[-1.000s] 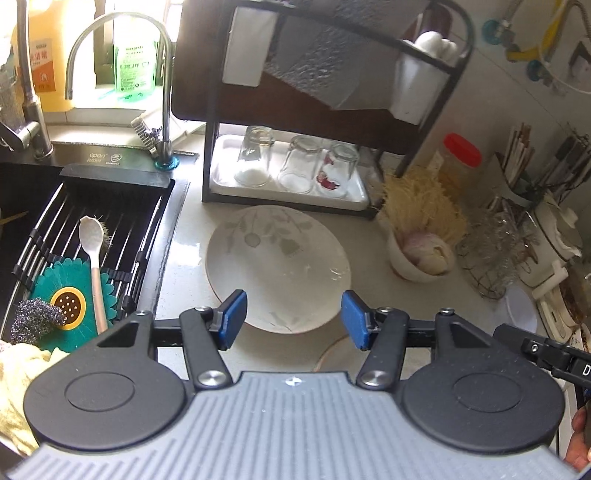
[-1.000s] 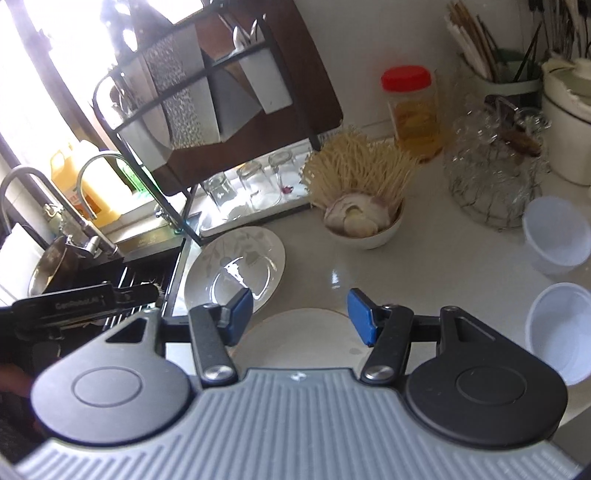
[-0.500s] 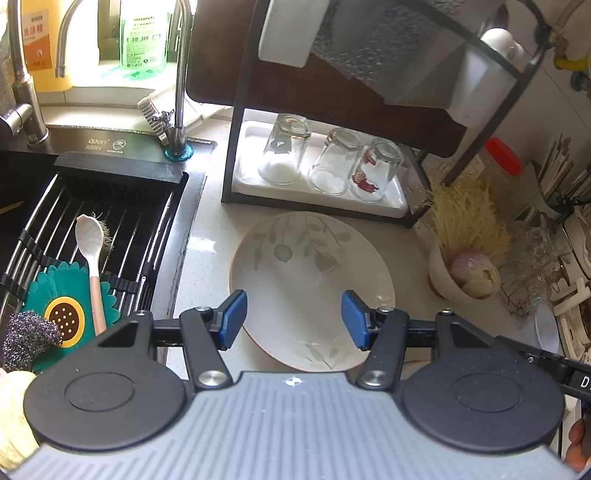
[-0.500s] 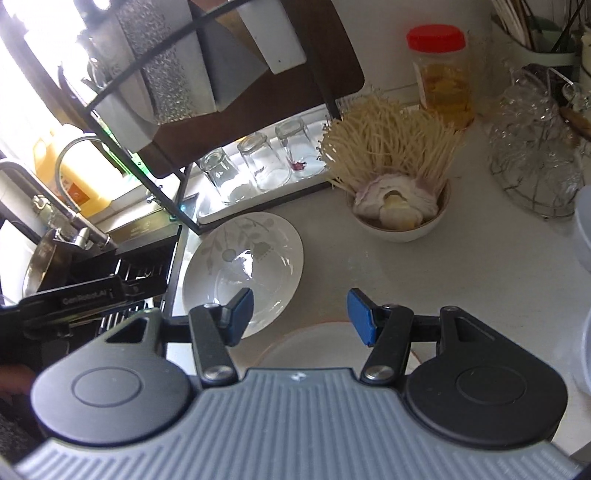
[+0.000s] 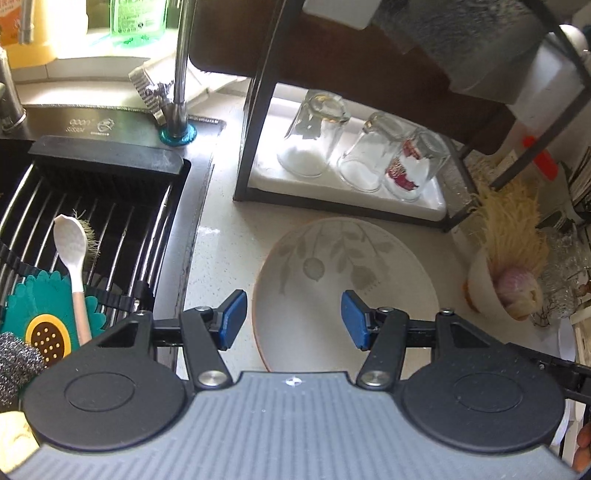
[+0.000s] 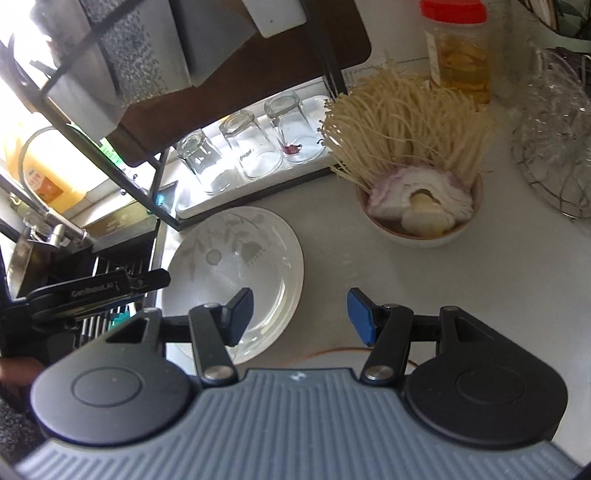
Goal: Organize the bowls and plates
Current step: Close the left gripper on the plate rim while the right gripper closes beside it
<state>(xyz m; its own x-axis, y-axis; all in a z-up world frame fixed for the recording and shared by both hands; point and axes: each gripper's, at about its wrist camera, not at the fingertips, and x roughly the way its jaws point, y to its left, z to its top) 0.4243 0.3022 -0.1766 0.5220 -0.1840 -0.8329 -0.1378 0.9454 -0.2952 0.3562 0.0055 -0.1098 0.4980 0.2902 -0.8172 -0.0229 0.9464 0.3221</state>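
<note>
While both tools hover over a pale counter, the left gripper (image 5: pixel 293 319) is spread wide and empty above a leaf-patterned plate (image 5: pixel 343 266). That plate lies flat just in front of a black dish rack (image 5: pixel 255 110). Beside it, the right gripper (image 6: pixel 300 314) also gapes wide, holding nothing.

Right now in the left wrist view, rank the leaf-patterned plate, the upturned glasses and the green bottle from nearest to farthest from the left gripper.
1. Leaf-patterned plate: on the counter directly ahead of the left gripper.
2. Upturned glasses: beyond the plate, on the rack's tray.
3. Green bottle: far left, on the sill behind the faucet.
</note>
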